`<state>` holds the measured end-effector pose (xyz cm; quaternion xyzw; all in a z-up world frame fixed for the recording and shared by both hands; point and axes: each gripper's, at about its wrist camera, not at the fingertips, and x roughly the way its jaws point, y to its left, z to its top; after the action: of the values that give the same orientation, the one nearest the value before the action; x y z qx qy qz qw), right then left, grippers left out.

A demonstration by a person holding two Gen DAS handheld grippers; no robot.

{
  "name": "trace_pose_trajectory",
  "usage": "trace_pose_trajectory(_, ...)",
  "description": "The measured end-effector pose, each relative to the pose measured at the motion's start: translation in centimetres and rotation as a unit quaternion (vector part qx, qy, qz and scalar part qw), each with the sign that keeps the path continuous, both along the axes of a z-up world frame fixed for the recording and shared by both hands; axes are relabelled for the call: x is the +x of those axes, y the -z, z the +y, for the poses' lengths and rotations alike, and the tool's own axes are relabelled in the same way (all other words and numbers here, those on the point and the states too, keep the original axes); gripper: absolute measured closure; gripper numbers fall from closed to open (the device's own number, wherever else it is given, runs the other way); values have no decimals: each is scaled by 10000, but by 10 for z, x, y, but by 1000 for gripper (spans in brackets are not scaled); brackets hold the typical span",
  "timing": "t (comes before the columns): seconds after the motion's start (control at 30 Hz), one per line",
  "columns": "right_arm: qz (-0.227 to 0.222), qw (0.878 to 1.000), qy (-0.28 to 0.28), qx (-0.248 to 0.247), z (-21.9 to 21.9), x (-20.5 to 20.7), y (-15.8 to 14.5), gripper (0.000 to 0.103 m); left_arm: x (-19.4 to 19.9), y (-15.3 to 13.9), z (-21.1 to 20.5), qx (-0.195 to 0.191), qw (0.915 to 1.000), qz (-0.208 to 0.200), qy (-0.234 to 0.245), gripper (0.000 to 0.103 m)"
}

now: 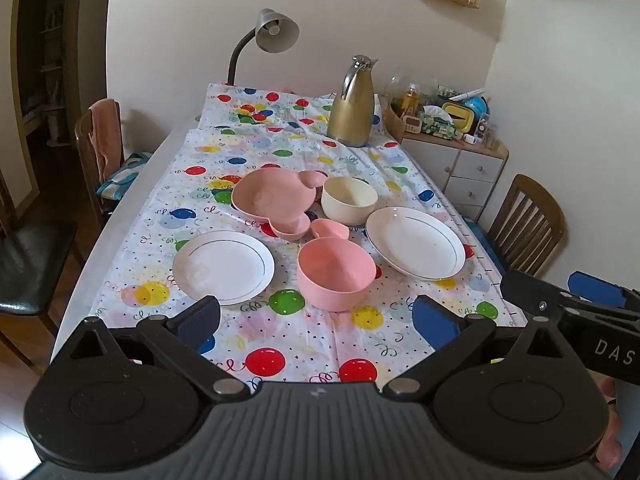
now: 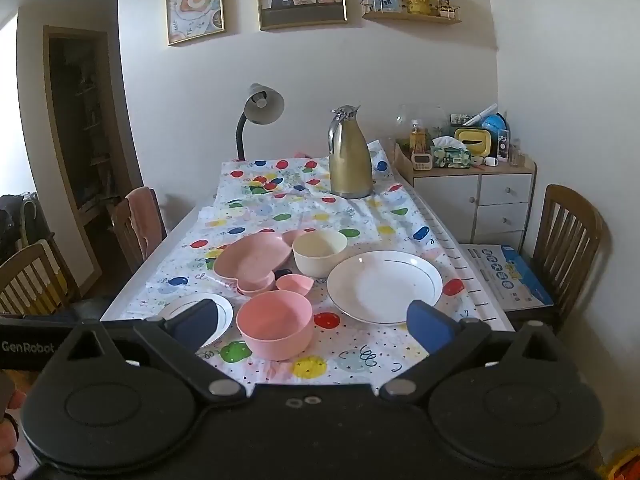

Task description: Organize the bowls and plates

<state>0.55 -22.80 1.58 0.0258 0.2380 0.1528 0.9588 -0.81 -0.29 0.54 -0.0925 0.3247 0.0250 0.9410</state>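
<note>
On the balloon-print tablecloth stand a round pink bowl, a cream bowl, a pink animal-shaped dish with small ear cups, and a small pink heart dish. One white plate lies left, another white plate right. My left gripper is open, empty, short of the pink bowl. My right gripper is open, empty, with the pink bowl seen between its fingers but farther off. The right gripper shows at the left view's right edge.
A gold thermos jug and a desk lamp stand at the table's far end. Wooden chairs flank the table. A cluttered white cabinet stands at the back right.
</note>
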Motion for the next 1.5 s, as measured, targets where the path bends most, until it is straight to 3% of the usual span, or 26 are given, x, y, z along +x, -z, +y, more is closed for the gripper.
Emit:
trace_pose_trajectory(1.03,-35,10000,-22,-30,7,4,-5,2,4,-2,3,21,9999,-105,-31,0)
trace_pose_trajectory(1.5,13,9995,-321,33,4,23,-1,3,14,-3,3,90,9996,-120,-248,0)
